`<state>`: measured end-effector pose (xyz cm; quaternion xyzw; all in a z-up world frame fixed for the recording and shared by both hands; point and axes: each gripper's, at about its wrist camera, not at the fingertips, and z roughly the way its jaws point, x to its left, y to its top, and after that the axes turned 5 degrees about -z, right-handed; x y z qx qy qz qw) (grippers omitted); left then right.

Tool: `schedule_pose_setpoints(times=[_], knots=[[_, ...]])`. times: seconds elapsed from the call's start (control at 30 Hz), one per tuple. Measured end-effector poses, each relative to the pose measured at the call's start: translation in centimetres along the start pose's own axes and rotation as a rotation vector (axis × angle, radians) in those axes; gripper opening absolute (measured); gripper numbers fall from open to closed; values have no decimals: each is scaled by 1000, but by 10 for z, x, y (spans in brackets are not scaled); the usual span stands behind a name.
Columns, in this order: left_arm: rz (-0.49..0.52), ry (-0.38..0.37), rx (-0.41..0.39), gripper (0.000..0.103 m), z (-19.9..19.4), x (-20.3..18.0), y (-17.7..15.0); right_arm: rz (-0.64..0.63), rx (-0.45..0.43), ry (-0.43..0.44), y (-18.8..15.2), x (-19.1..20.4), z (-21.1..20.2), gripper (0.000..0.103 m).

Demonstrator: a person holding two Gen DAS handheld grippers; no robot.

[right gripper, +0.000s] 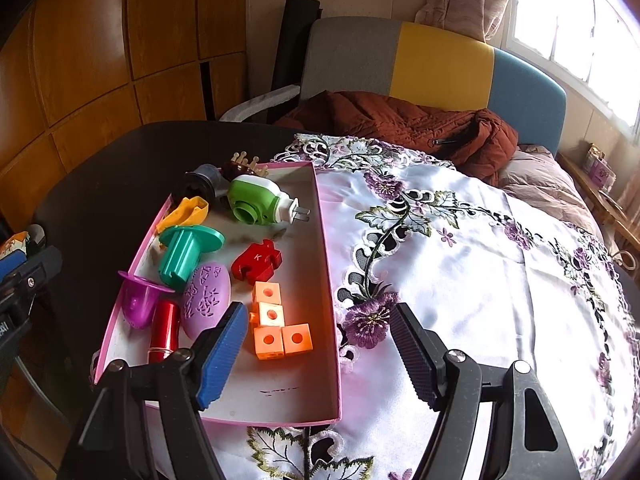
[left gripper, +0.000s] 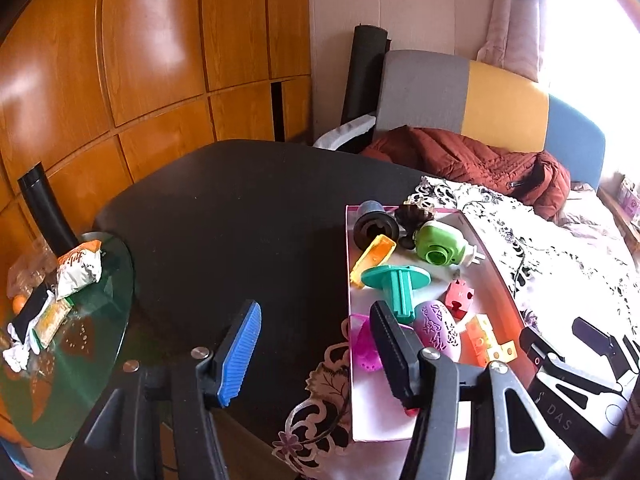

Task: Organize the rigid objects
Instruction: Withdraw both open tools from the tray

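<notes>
We worked at a dark tabletop [left gripper: 224, 216] half covered by an embroidered cloth [right gripper: 460, 264], with the pink tray [right gripper: 326, 280] on the cloth's left edge. All the toys lay inside it. Our right hand-held gripper [right gripper: 316, 344] hung spread and empty just above the orange blocks [right gripper: 276, 320], whose long axis ran away from us. The left hand-held gripper [left gripper: 316, 344], also spread, seemed farther left.

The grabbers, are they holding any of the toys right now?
No, nothing is held. The left gripper and the right gripper are both open with empty air between their fingers, and the toys lie in the pink box.
</notes>
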<state>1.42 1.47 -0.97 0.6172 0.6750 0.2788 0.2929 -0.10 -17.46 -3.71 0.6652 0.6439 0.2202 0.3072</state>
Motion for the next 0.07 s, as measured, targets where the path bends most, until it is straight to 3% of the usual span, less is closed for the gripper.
schedule_pose_setpoints(times=[0.07], knots=[[2,-16,21,58,2,-1,1,8,-1,-4,1,-5,0,75]])
